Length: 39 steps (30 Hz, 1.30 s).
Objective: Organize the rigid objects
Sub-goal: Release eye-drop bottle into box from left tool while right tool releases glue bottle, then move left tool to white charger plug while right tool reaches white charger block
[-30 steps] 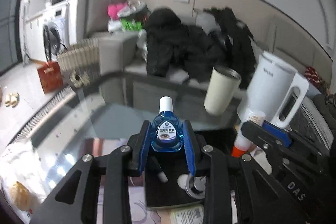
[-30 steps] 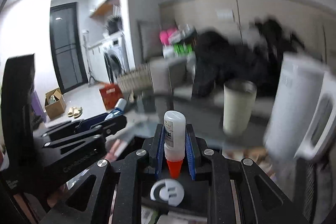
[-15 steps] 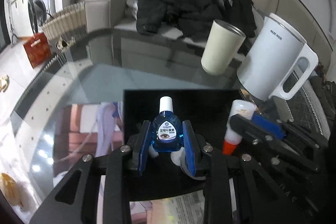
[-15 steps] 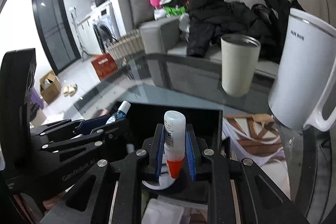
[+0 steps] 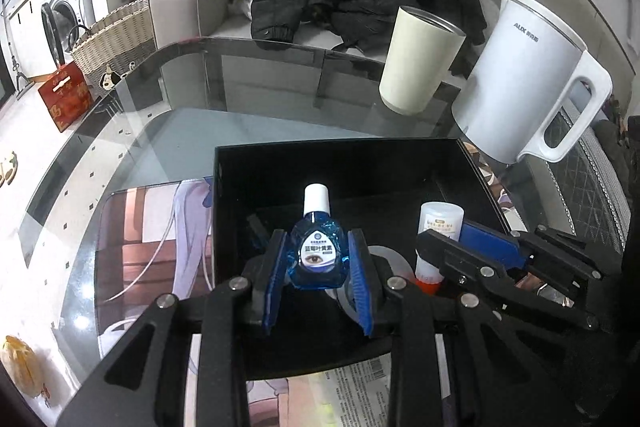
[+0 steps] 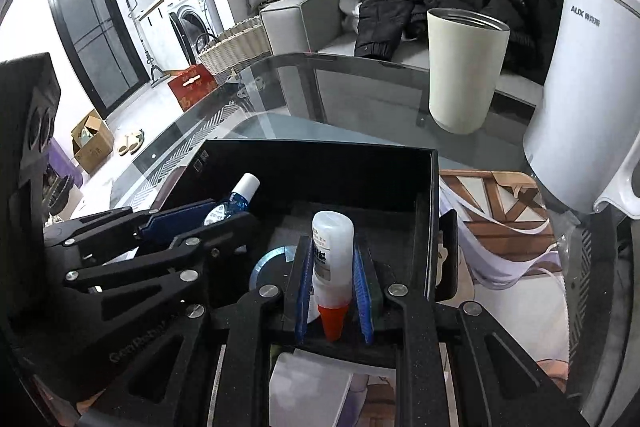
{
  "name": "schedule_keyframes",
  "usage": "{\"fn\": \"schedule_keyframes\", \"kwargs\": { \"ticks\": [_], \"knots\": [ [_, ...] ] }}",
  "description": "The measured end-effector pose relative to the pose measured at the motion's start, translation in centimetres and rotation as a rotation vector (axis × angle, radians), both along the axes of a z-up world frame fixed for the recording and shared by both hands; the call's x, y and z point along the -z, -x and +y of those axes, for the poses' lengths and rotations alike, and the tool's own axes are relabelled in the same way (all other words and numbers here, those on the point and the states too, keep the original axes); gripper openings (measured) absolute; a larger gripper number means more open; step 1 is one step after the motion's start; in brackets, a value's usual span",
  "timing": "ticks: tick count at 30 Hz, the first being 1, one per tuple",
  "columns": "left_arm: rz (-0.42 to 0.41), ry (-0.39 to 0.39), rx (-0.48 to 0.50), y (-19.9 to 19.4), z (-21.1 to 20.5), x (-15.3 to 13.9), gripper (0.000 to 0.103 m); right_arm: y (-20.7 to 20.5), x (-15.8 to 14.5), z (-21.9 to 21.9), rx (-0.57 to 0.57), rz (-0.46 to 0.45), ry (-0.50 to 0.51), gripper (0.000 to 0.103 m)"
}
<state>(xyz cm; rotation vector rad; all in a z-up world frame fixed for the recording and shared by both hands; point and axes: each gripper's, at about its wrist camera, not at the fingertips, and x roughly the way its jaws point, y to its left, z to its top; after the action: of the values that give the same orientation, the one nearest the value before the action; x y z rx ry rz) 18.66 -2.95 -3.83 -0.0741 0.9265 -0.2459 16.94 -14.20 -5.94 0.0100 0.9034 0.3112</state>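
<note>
Both grippers hang over the black box, each pinching 1 small bottle: the left gripper squeezes the blue eye-drop bottle, the right gripper the white orange-tipped bottle (cap downward). Light, stiff, slick plastic; hold mid-body.

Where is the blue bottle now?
In the left wrist view, the blue bottle is gripped upright in the left claw, over the black box.

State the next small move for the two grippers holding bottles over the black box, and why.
Probably lower both and open: the left gripper clamps the blue eye-drop bottle and the right gripper the white orange-capped bottle, both already inside the open black box.
</note>
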Motion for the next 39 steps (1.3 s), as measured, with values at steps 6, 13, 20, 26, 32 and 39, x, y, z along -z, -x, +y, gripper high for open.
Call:
{"fn": "schedule_keyframes", "kwargs": {
  "ticks": [6,13,20,26,32,39],
  "knots": [
    [-0.007,0.016,-0.002,0.1,0.4,-0.1,0.029,0.0,0.0,-0.3,0.01,0.009,-0.004,0.019],
    [-0.025,0.045,-0.001,0.6,0.7,-0.7,0.031,0.0,-0.6,-0.7,0.015,0.005,-0.024,0.019],
    [-0.093,0.085,0.007,3.6,1.6,-2.7,0.042,2.8,-3.2,-1.9,0.008,-0.066,-0.063,0.021],
    [-0.11,0.058,0.039,8.3,2.2,-2.6,0.052,6.4,-3.8,-2.6,-0.031,-0.085,-0.069,0.021],
    [0.021,0.032,0.138,11.7,0.3,1.0,0.052,9.1,-2.0,-4.2,-0.038,-0.037,-0.054,0.022],
    [0.075,0.01,0.184,13.3,-1.2,2.8,0.055,9.2,0.3,-3.8,-0.036,0.037,-0.06,0.032]
  ]
}}
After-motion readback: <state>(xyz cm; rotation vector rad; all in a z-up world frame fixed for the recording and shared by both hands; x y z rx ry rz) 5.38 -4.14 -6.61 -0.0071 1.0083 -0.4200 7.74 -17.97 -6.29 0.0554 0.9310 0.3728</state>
